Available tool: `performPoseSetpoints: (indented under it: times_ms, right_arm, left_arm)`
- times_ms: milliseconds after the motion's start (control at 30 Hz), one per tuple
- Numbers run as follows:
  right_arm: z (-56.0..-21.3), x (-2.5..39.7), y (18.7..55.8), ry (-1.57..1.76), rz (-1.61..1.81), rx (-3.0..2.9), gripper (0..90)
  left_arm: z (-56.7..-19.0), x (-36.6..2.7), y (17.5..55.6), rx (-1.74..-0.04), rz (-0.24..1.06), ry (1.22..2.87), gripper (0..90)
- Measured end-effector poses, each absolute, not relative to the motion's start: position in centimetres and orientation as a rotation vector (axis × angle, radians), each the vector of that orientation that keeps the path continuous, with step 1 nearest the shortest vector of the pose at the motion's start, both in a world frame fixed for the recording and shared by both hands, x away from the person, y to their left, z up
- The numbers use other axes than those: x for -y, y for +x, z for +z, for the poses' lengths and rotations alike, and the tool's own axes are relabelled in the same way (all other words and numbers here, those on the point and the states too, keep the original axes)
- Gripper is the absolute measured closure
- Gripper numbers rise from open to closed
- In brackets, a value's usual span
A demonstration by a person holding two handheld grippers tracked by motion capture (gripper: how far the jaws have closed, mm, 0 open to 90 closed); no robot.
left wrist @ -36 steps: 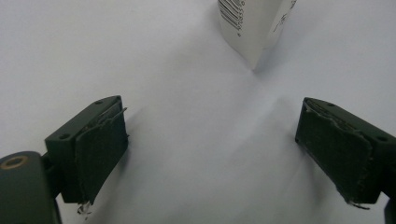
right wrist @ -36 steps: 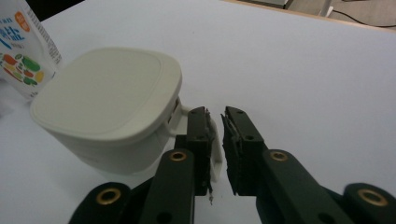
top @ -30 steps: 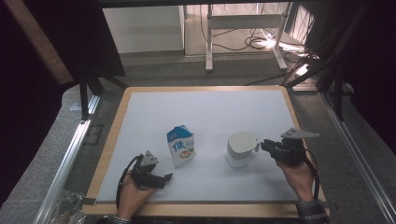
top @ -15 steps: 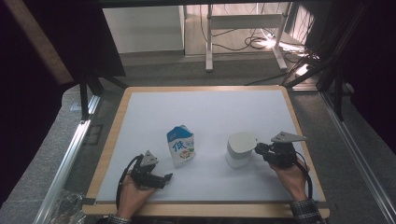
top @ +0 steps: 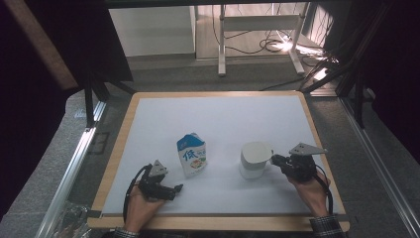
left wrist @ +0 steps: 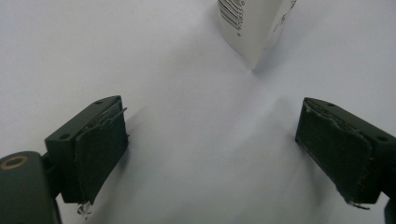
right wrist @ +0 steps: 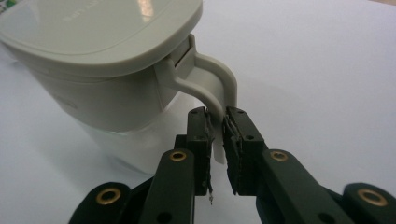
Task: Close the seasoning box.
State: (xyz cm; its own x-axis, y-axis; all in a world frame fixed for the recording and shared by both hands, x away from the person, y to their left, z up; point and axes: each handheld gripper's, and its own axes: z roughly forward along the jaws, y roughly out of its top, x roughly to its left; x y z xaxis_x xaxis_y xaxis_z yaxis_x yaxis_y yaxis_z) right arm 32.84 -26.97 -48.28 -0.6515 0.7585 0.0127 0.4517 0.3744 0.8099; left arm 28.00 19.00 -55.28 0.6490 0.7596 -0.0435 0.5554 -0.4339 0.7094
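Right tool (top: 275, 160) has dropped lower and closer to the person since a second ago, now clamped on the handle (right wrist: 215, 95) of the lidded white pitcher (top: 254, 159); right gripper view shows both pads pressed against the thin handle loop. Pitcher stands upright on the white counter (top: 223, 119), right of centre, roughly same spot as before. Left tool (top: 177, 189) unchanged: resting near the front left of the counter in the person's left hand (top: 141, 207), jaws spread wide with nothing between them. Left gripper view shows bare white sheet between the pads (left wrist: 100, 151) and the bottom corner of the milk carton (left wrist: 252, 25) ahead, apart from the jaws. Blue-and-white milk carton (top: 191, 154) upright, left of the pitcher, well apart from it, just beyond the left tool.

Surface: white sheet with a light wooden border (top: 121, 144), clean, matte, soft shadows. Metal rail (top: 74, 168) runs along the left side; grey carpet floor around. Room dark at both sides; behind the counter a white table frame (top: 257, 29), tangled cables (top: 277, 45) on the floor and a bright light spot at upper right.
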Motion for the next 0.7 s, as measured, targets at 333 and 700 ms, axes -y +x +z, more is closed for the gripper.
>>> performPoseSetpoints:
  times_ms: [333, 700]
  right_arm:
    - [-47.9, 26.7, 31.5, 1.035, 1.176, -2.305, 79.7]
    - [-47.6, 27.2, 31.2, 1.034, 1.164, -2.275, 59.1]
  left_arm:
    - [-55.3, -19.0, 28.0, -1.016, 0.369, 2.154, 8.7]
    - [-55.3, -19.0, 28.0, -1.016, 0.369, 2.155, 8.7]
